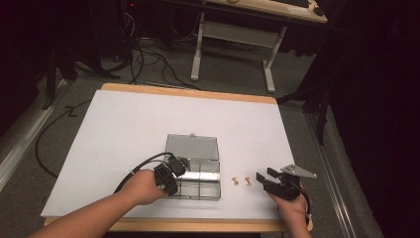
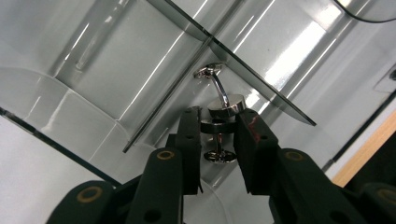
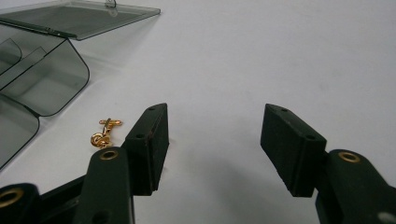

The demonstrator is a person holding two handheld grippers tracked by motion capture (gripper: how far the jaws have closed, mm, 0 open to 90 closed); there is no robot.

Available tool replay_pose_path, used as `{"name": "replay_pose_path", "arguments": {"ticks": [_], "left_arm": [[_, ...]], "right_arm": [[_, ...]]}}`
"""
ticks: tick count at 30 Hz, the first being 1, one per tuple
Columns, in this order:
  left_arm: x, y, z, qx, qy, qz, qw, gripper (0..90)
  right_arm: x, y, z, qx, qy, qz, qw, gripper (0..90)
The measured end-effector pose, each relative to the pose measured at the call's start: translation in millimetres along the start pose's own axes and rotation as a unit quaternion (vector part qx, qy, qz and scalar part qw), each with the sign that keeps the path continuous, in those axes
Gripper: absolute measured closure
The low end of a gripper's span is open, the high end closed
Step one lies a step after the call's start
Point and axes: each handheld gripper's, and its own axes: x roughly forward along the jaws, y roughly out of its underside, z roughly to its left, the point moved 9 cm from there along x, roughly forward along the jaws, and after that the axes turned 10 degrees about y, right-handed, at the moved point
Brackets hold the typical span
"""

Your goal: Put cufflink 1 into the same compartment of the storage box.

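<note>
We see open white table (image 1: pixel 124 129) left of and behind the clear box (image 1: pixel 195 171), and again at far right. Two gold cufflinks (image 1: pixel 242 181) lie in the gap between box and right gripper (image 1: pixel 262 179). Inside the box, dividers (image 2: pixel 261 84) hem in the silver cufflinks (image 2: pixel 219 100).

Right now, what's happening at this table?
A person is sorting cufflinks into a clear compartment box with its lid open. The left gripper is down inside the box with a silver cufflink between its jaws; a second silver cufflink lies in the same compartment. The right gripper rests open on the white table, beside two gold cufflinks not yet picked up.
</note>
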Motion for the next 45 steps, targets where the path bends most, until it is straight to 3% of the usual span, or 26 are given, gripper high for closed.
{"name": "replay_pose_path", "arguments": {"ticks": [19, 28, 45], "left_arm": [[-31.4, -7.1, -6.2, 0.006, -0.009, -0.035, 0.9993, 67.4], [-39.0, -11.8, -7.3, 0.000, -0.009, -0.046, 0.9989, 63.2], [-56.2, -14.7, 2.3, -0.021, -0.012, -0.066, 0.9975, 60.8]], "right_arm": [[-0.1, -0.7, 1.8, -0.004, 0.000, -0.001, 1.0000, 42.3], [-1.1, -0.4, 1.7, -0.004, 0.000, -0.001, 1.0000, 42.3], [0.2, 0.0, 2.0, -0.003, -0.001, 0.001, 1.0000, 42.4]]}}
